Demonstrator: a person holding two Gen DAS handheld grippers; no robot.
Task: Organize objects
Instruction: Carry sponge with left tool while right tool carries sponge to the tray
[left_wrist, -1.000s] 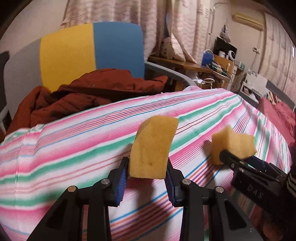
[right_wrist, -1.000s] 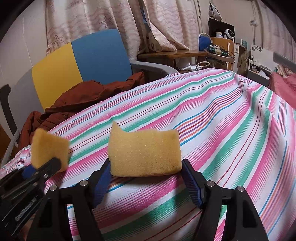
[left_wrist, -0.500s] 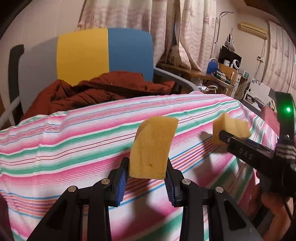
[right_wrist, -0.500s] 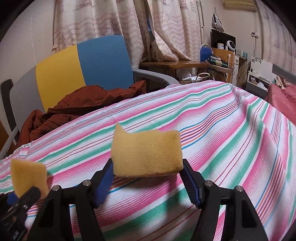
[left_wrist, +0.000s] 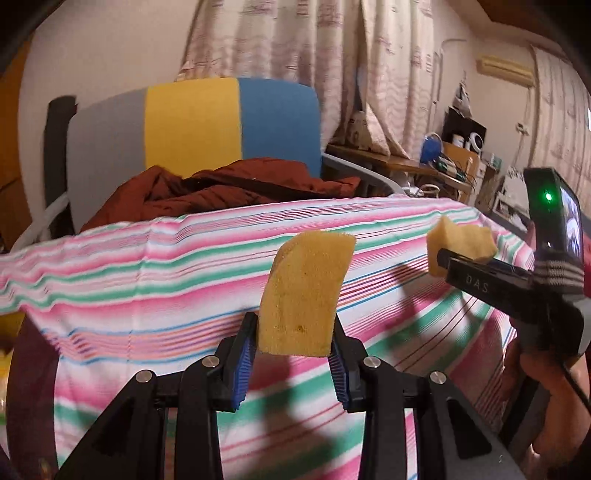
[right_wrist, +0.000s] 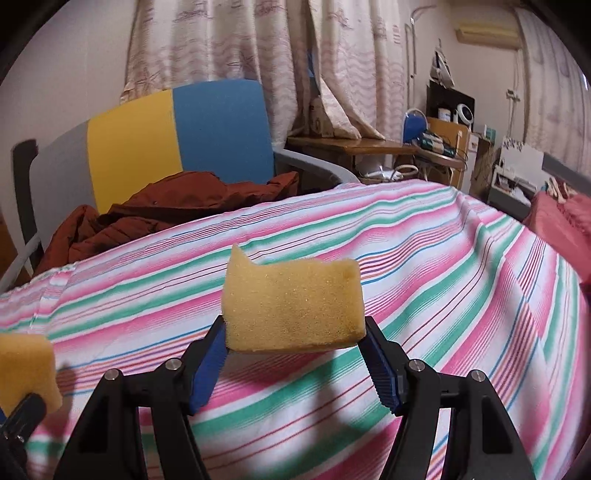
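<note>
Left gripper (left_wrist: 293, 363) clamped on sponge A (left_wrist: 304, 291), stood on end; right gripper (right_wrist: 295, 363) clamped on sponge B (right_wrist: 291, 302), held flat and wide. Vs 1 s ago: both have risen and pulled back, more cloth (right_wrist: 443, 258) edge and chair (right_wrist: 218, 125) in view, grips unchanged. Reads as carry phase, nothing placed yet. Sponges: yellow open-cell foam, soft; B has a notched top corner. Cloth is striped, draped, slightly wrinkled; rust jacket (left_wrist: 229, 188) heaped on the chair
</note>
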